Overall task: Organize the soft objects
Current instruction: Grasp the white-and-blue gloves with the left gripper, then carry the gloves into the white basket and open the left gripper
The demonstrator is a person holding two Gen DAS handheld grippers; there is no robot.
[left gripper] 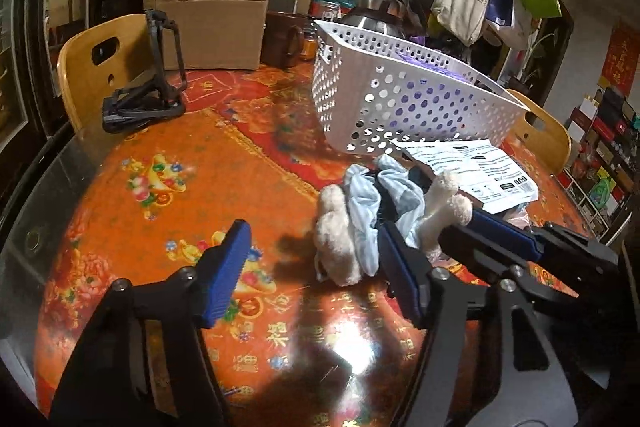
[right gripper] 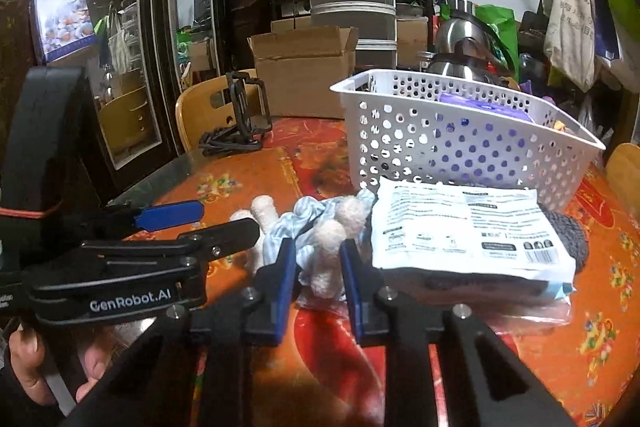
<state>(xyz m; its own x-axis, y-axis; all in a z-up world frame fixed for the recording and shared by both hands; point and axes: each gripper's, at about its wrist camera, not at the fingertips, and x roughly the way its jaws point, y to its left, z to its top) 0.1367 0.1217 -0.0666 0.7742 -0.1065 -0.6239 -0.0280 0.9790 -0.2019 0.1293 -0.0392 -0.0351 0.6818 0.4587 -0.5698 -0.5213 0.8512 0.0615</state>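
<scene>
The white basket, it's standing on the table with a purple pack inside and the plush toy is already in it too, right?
Not quite. The plush toy lies on the table in front of the white basket, between the right gripper fingers, as the right wrist view shows. The purple pack is inside.
</scene>
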